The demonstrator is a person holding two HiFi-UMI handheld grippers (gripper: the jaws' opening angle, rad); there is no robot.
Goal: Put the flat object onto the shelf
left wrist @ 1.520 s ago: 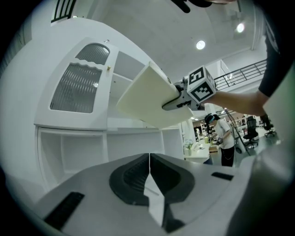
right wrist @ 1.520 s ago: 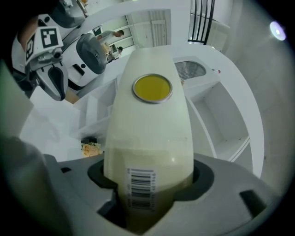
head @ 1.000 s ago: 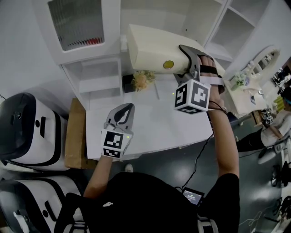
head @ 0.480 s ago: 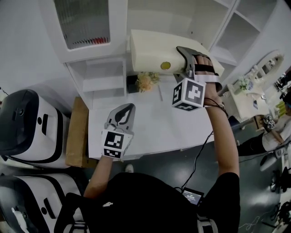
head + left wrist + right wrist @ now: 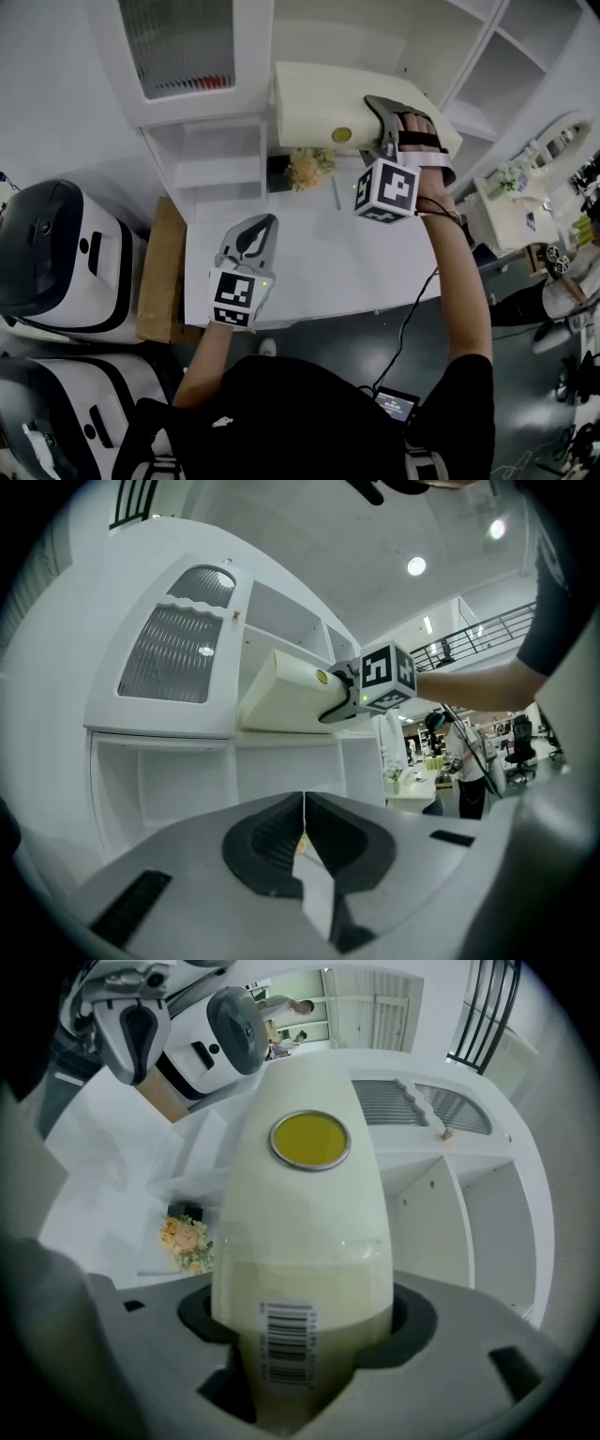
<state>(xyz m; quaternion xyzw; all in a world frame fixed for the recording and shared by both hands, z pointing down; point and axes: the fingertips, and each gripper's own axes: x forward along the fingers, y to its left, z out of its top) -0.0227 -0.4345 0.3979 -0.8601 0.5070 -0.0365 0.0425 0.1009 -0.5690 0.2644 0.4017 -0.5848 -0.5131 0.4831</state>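
The flat object is a cream box (image 5: pixel 314 101) with a round yellow sticker (image 5: pixel 309 1140) and a barcode (image 5: pixel 288 1344). My right gripper (image 5: pixel 382 120) is shut on its near end and holds it level in the air in front of the white shelf unit (image 5: pixel 349 36). In the right gripper view the box (image 5: pixel 305 1232) fills the space between the jaws and points toward the open compartments (image 5: pixel 441 1204). My left gripper (image 5: pixel 262 225) hovers shut and empty over the white table (image 5: pixel 319 258). From the left gripper (image 5: pixel 303 808) the box (image 5: pixel 281 691) shows up high.
A small bunch of orange flowers (image 5: pixel 307 169) sits at the back of the table below the box. A brown carton (image 5: pixel 157 272) and white-and-black machines (image 5: pixel 56 262) stand left of the table. A person sits at the far right (image 5: pixel 562 291).
My right gripper has carried the box a little to the left and slightly lower, closer over the flowers. The left gripper has stayed where it was.
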